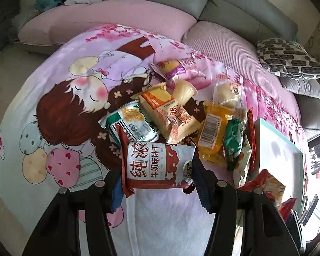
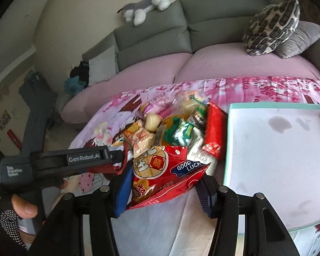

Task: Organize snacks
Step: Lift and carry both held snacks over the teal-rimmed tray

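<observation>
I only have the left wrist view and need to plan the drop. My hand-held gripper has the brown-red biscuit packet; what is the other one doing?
Observer: The right hand-held gripper is shut on a red peanut packet printed GOOD LUCK.
Operator: Is the box free to take both?
Observer: The right wrist view shows the whole white tray with teal rim; nothing lies in it, only a few grey stains.
Operator: Anything near my gripper I cannot see?
Observer: The left hand-held gripper sits just left of the peanut packet, its biscuit packet close beside it.
</observation>
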`<state>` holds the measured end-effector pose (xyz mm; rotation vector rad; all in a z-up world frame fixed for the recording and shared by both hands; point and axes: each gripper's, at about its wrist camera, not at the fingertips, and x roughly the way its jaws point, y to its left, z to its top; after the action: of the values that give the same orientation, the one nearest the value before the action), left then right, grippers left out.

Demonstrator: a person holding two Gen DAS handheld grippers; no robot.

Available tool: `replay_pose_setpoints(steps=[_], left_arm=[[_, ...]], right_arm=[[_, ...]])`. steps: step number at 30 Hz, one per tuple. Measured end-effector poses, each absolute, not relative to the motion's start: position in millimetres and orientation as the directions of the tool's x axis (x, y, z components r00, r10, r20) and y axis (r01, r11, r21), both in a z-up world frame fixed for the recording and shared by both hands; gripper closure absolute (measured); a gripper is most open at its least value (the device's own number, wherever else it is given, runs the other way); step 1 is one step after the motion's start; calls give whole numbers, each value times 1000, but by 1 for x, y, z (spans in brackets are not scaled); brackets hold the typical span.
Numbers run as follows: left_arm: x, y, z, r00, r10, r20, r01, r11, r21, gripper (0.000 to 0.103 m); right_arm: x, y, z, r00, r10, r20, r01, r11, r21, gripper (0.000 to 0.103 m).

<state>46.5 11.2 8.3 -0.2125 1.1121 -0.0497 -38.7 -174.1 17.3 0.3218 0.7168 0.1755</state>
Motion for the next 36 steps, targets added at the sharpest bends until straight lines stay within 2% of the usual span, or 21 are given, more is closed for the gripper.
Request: replay_pose_setpoints(steps=[6,11,21,29,36], left_arm=[[47,-1,11,457,-127,-880,-38,986,-162,44],[48,-26,21,472,-134,-872,23,990,-140,44],[51,-107,52,487,-269,-831,231,957,-174,44],[62,-179,56,467,-323,-823,361,919,-155,44],[72,-229,32,419,-306,-855,405,906,-125,44]], right_arm=[[-41,-193,24,763,235,-602,4,930,367,46],[-40,-221,38,789,129,-601,110,932,344,46],[-37,-286,59,799,-91,-594,320,901,291,46],[-38,-357,42,730,-238,-641,498,827,261,46],[-49,-399,12,684,-269,-678,588,752,296,46]])
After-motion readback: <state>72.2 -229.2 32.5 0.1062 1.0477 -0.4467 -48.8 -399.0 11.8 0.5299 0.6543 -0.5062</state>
